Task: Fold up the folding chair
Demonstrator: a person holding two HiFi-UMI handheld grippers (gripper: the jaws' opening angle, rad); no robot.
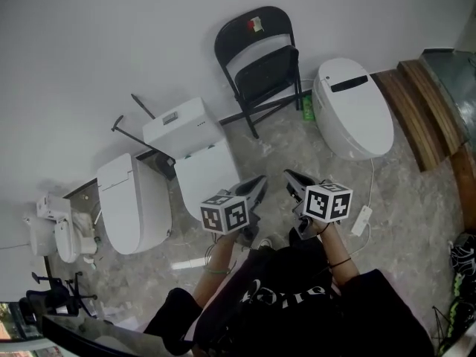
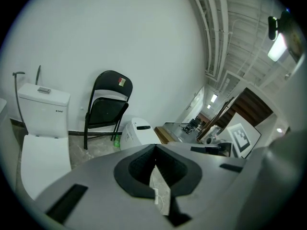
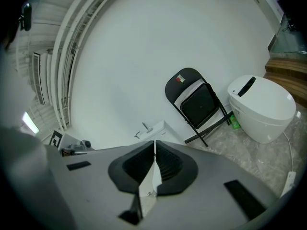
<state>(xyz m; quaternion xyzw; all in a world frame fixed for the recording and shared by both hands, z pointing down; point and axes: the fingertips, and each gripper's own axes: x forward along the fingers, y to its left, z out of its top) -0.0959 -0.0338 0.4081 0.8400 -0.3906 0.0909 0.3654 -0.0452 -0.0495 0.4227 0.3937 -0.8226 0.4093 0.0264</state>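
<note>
A black folding chair [image 1: 260, 69] stands against the white wall, its seat tipped up steeply toward the backrest and its legs out on the floor. It also shows in the left gripper view [image 2: 106, 110] and the right gripper view [image 3: 199, 104], some way ahead of both. My left gripper [image 1: 259, 182] and right gripper [image 1: 291, 177] are side by side in front of me, well short of the chair, pointing toward it. The left gripper [image 2: 155, 148] is shut with nothing in it. The right gripper [image 3: 154, 143] is shut too, also bare.
A white toilet [image 1: 352, 106] sits just right of the chair, with a green bottle [image 1: 307, 108] between them. A toilet with a tank [image 1: 190, 147] and another toilet [image 1: 132, 203] stand to the left. Wooden steps [image 1: 420, 110] run along the right. A white power strip [image 1: 363, 220] lies on the floor.
</note>
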